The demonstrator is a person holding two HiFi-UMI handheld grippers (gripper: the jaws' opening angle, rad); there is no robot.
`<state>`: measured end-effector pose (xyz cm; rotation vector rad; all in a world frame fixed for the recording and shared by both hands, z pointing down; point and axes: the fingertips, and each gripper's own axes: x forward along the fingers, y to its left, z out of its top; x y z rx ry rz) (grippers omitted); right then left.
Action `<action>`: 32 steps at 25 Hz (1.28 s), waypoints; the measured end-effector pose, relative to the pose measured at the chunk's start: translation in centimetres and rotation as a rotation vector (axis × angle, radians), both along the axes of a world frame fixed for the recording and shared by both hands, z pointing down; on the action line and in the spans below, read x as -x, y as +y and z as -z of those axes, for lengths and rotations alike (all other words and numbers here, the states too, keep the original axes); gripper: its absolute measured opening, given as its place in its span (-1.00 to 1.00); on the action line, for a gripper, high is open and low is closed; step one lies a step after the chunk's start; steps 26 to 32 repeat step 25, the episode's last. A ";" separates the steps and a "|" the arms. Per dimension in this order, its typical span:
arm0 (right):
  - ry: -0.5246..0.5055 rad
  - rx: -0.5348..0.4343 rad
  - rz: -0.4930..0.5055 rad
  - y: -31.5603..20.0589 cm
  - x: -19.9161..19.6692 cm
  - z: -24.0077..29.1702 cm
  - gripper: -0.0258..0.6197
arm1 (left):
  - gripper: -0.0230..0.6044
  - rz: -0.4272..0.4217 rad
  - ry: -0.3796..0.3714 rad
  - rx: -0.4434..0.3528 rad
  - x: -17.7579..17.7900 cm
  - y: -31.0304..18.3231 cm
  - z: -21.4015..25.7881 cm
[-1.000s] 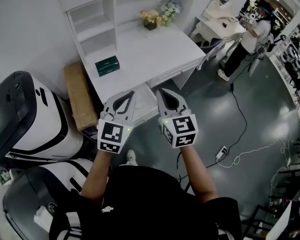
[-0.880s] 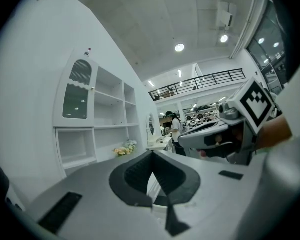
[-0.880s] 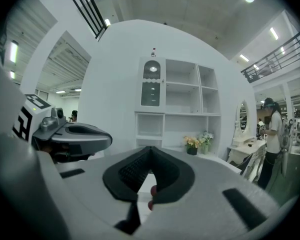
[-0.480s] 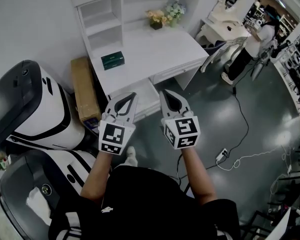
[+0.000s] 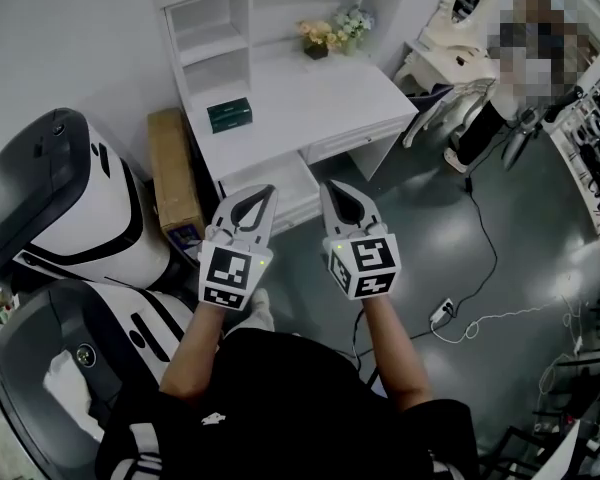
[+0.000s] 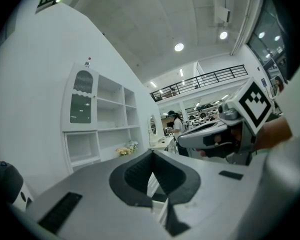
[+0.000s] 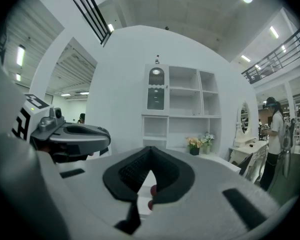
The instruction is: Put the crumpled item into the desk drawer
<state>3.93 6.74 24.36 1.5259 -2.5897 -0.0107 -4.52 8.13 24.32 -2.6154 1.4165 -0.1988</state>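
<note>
The white desk (image 5: 315, 98) stands ahead with its drawer (image 5: 280, 182) pulled open below the top. My left gripper (image 5: 264, 194) and right gripper (image 5: 330, 188) are held side by side, level, just short of the drawer's front. In the left gripper view the left gripper (image 6: 151, 155) is shut with nothing between its pads. The right gripper (image 7: 150, 150) also has its tips together. Small red spots (image 7: 152, 189) show in the slit below them; I cannot tell what they are. No crumpled item is plainly in sight.
A green box (image 5: 229, 114) and flowers (image 5: 330, 32) sit on the desk. A cardboard box (image 5: 174, 173) leans at its left, beside white-and-black massage chairs (image 5: 60, 208). A person (image 5: 485, 118) stands at the back right. A cable and power strip (image 5: 442, 311) lie on the floor.
Both grippers have moved together toward the desk, and the desk and chairs have shifted in the head view. The jaws look the same as before.
</note>
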 end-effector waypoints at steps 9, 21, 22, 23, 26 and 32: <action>-0.003 -0.008 0.007 2.0 0.0 0.0 -0.93 | -0.91 0.004 0.007 -0.007 -0.2 2.1 0.1; -0.007 -0.009 0.008 2.9 -0.7 0.0 -0.93 | -0.91 0.010 0.006 -0.016 -0.7 3.1 0.4; -0.008 -0.010 0.009 2.9 -0.7 -0.1 -0.93 | -0.91 0.012 0.007 -0.017 -0.6 3.1 0.4; -0.007 -0.010 0.011 3.0 -0.6 -0.1 -0.93 | -0.91 0.014 0.008 -0.018 -0.6 3.2 0.4; -0.006 -0.011 0.013 3.1 -0.6 -0.2 -0.93 | -0.91 0.019 0.011 -0.019 -0.5 3.2 0.4; -0.006 -0.011 0.013 3.1 -0.6 -0.2 -0.93 | -0.91 0.019 0.011 -0.019 -0.5 3.2 0.4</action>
